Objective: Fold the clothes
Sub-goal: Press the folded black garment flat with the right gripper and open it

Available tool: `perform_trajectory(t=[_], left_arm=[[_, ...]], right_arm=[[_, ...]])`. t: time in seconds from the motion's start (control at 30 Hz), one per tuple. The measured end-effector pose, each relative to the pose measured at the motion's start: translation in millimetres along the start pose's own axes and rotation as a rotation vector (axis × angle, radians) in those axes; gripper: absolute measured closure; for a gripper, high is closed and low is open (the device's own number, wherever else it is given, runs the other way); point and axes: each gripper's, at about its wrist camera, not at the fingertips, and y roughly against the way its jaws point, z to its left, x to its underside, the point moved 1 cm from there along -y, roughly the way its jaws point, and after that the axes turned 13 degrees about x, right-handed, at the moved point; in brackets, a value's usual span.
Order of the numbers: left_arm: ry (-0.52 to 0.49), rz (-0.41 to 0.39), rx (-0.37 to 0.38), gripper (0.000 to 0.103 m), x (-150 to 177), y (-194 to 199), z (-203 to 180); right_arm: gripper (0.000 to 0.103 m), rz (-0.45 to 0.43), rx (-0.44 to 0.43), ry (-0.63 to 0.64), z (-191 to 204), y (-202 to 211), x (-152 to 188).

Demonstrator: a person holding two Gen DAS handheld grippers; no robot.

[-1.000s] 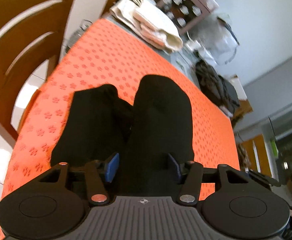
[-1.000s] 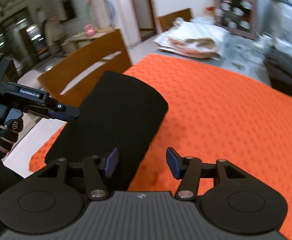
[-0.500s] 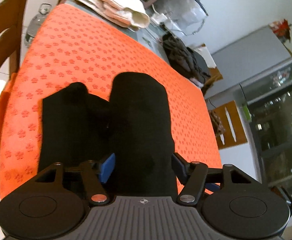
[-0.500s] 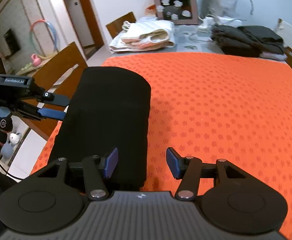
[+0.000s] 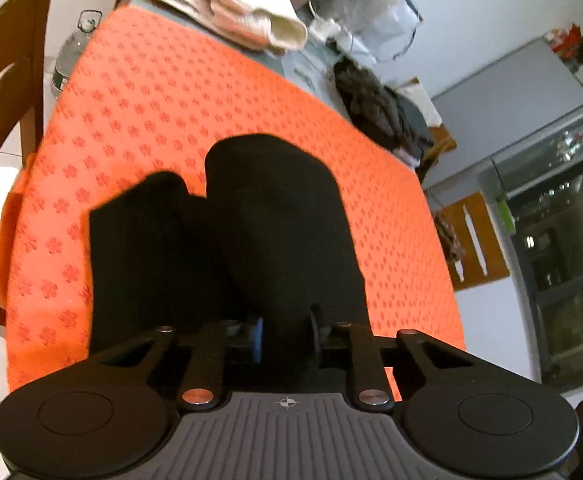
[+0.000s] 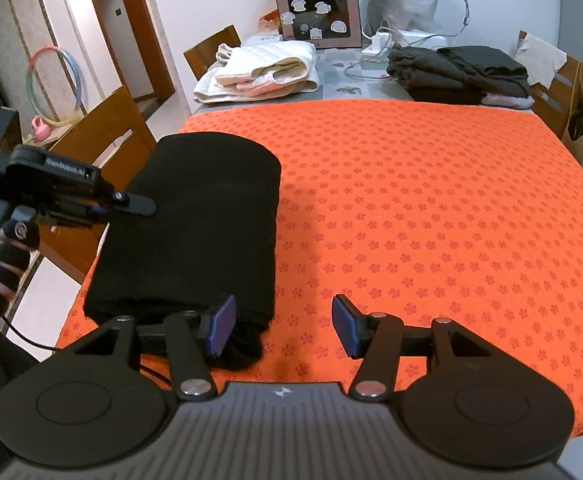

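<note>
Fabric dominates the near left of the tabletop [image 6: 431, 208], which is covered by an orange cloth printed with small flowers: a black folded garment [image 6: 195, 224] lies there as a thick, rounded bundle, its long side running away from the cameras and its near end close to the table's edge. At its left side, the left hand-held gripper [image 5: 285, 330] has just been closing, and in its own view the blue pads sit narrow with a fold of the black fabric rising between them; the fingers [image 5: 256, 336] appear clamped on that fold. The right wrist view shows the same tool from the side [image 6: 127, 204], reaching in against the bundle's left flank. Further right, the right hand-held gripper [image 6: 283, 330] hovers low over the near edge with its jaws spread apart; its left pad stands just beside the garment's near right corner, the other over bare orange cloth, and nothing is pinched between them. At the far end of the tabletop lie a cream quilted folded blanket [image 6: 263, 72], then a brown cardboard box with stickers [image 6: 315, 8], then a stack of dark folded clothes [image 6: 459, 72]. Wooden chairs [image 6: 103, 136] stand along the left side.
</note>
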Motion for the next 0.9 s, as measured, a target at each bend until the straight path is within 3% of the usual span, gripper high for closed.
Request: perform_trajectory(t=[0.2, 0.37, 0.53, 0.67, 0.73, 0.9], left_arm=[[0.009, -0.037, 0.003, 0.079, -7, 21, 12], [0.078, -0.042, -0.036, 0.077, -4, 17, 58], [0.126, -0.086, -0.017, 0.061, 4, 20, 86], [0.181, -0.144, 0.013, 0.06, 7, 42, 86], [0.147, -0.166, 0.012, 0.06, 6, 56, 78], [-0.095, -0.162, 0.016, 0.061, 2, 73, 35]], right_arm=[[0.043, -0.026, -0.023, 0.026, 10, 5, -9], [0.043, -0.035, -0.049, 0.065, 23, 4, -15], [0.043, -0.036, -0.081, 0.106, 38, -1, -22], [0.043, -0.046, -0.116, 0.125, 50, -6, -30], [0.043, -0.049, -0.138, 0.133, 56, -9, -34], [0.045, -0.021, -0.17, 0.176, 80, -26, -39]])
